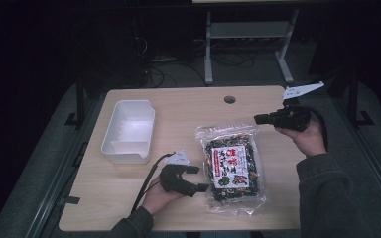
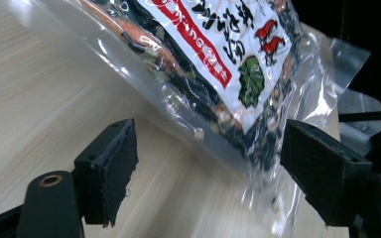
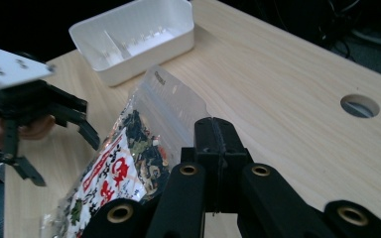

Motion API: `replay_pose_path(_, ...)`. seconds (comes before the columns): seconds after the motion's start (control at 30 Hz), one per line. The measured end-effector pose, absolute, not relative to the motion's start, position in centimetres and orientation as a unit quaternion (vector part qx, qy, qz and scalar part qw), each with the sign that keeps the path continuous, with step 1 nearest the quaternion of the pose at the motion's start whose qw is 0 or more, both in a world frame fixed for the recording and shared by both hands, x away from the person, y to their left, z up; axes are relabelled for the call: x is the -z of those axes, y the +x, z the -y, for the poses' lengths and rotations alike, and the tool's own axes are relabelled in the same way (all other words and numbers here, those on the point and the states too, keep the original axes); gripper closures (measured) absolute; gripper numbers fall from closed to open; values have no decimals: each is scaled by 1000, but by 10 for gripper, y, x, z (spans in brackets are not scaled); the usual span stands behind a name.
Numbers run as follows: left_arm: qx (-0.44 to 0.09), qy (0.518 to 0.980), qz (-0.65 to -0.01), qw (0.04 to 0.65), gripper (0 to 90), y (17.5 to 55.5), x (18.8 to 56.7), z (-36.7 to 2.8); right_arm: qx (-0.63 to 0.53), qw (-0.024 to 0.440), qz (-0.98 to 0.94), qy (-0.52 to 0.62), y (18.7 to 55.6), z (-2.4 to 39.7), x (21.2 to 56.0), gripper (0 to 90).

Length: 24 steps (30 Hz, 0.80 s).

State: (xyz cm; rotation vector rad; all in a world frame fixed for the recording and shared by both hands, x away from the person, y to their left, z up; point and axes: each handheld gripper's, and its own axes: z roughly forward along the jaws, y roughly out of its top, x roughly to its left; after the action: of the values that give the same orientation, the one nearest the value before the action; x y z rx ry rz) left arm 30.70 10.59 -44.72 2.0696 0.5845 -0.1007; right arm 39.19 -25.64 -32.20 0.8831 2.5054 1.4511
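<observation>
Snack bag (image 2: 213, 54) just ahead of open left jaws (untouched), on table (image 2: 39, 89)

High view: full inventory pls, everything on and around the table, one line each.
table: 1, light wood with a round hole near the far edge, centre of the view
bin: 1, white plastic, open top, on the table's left part
snack bag: 1, clear plastic with dark contents and a red-and-white label, lying flat right of the table's centre
metal frame: 1, grey, on the floor beyond the table
cables: several, black, on the floor beyond the table
left tool: 1, black, jaws open, pointing at the bag's left edge, not touching it
right tool: 1, black, jaws shut, empty, raised above the bag's far end
sleeves: 2, dark grey, bottom edge
</observation>
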Motion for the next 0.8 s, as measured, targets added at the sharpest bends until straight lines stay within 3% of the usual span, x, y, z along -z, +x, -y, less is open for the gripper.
replay_pose_path(0.17, 79, 835, -242, 487, 239, 316, 452, -86, -491, 69, -823, 276, 379, 261, 310, 900)
replay_pose_path(0.3, 106, 815, -252, 511, 363, 323, 453, -86, -504, 74, -819, 264, 372, 262, 301, 900)
replay_pose_path(0.57, 106, 802, -234, 539, 658, 324, 444, -92, -515, 91, -811, 263, 363, 268, 294, 900)
replay_pose_path(0.67, 107, 800, -227, 545, 730, 323, 439, -94, -527, 89, -801, 270, 362, 275, 297, 900)
replay_pose_path(0.8, 97, 804, -222, 542, 745, 321, 434, -95, -529, 89, -798, 274, 362, 279, 299, 900)
